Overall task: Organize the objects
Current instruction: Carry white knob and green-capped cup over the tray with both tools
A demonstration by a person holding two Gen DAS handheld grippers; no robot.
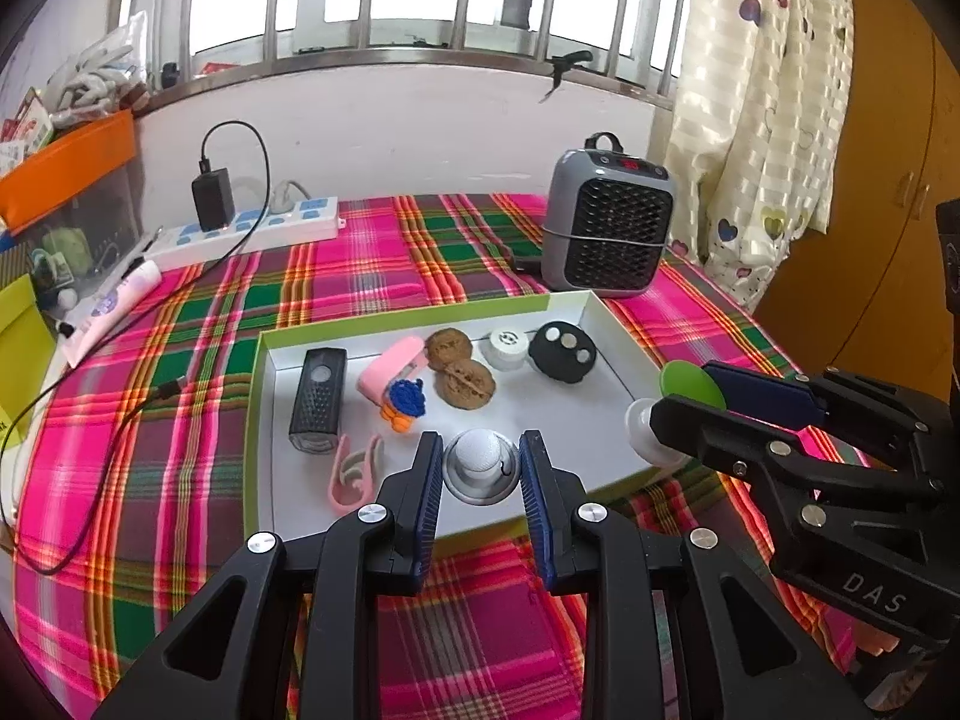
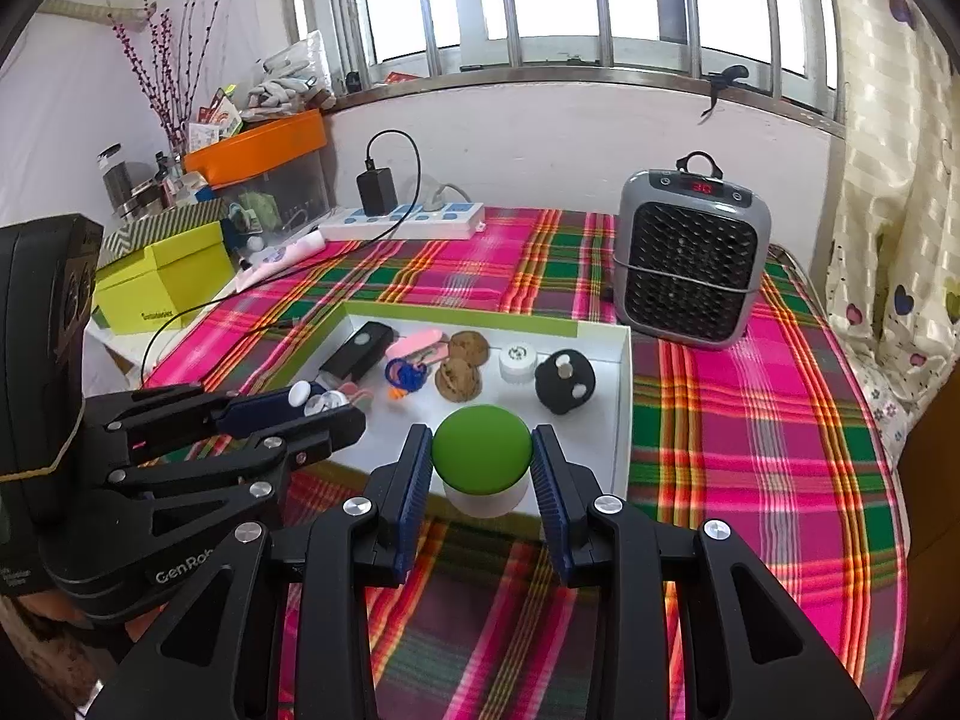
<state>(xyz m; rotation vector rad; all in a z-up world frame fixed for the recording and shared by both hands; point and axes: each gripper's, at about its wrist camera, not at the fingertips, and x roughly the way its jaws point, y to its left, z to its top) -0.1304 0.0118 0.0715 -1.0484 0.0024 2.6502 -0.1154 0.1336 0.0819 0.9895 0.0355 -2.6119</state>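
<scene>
Both grippers hang over the near edge of the white tray (image 1: 606, 324), the left gripper (image 1: 480, 474) clamped on a silver-and-white knob (image 1: 480, 463) and the right gripper (image 2: 481, 468) clamped on an upright green-capped jar (image 2: 482, 450), so the tray floor below is equally near for both.

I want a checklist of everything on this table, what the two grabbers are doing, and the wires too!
Surface: plaid cloth covers the table.
Job's things: white tray holds a black box, two walnuts, a black ball and small toys.
Clutter: heater, toothpaste tube.
Grippers: left gripper closed on a white-topped knob; right gripper closed on a green-lidded jar.
Cables: power strip, black cable trailing.
Surroundings: barred window, curtain.
</scene>
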